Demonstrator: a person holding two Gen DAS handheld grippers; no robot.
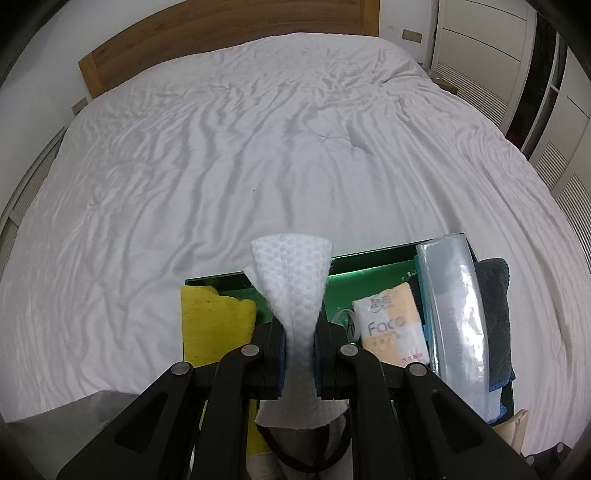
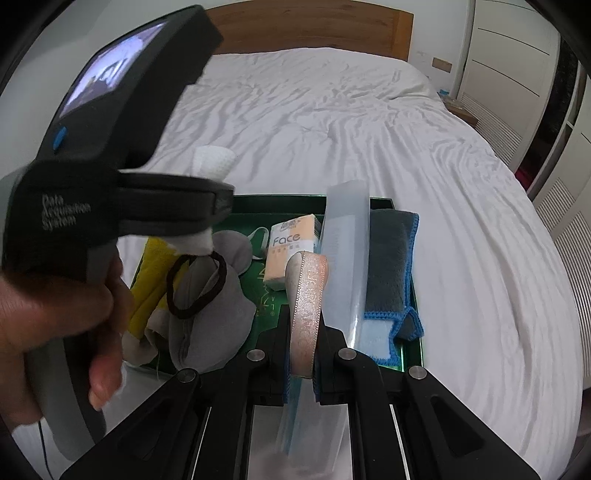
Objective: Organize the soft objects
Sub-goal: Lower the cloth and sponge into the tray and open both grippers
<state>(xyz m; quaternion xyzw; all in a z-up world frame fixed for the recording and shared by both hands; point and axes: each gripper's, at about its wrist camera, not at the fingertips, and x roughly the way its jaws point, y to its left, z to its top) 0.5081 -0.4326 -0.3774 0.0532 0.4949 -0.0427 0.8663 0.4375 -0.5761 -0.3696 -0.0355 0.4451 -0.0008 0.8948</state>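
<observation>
Left tongs [image 1: 299, 345] clamp white cloth [image 1: 291, 273], right tongs [image 2: 301, 356] pink ribbon [image 2: 308, 295], above rumpled white bed [image 1: 221, 155].

A home bedroom. A double bed [image 1: 258, 147] under a rumpled white duvet [image 1: 369, 122] fills most of both views, with a wooden headboard [image 1: 207, 33] against the white wall at 12 o'clock. White wardrobe doors [image 1: 480, 33] stand at 1 to 2 o'clock, louvred panels [image 1: 554, 166] at 3 o'clock, and wall switches [image 1: 411, 35] beside the headboard at 1 o'clock.
</observation>
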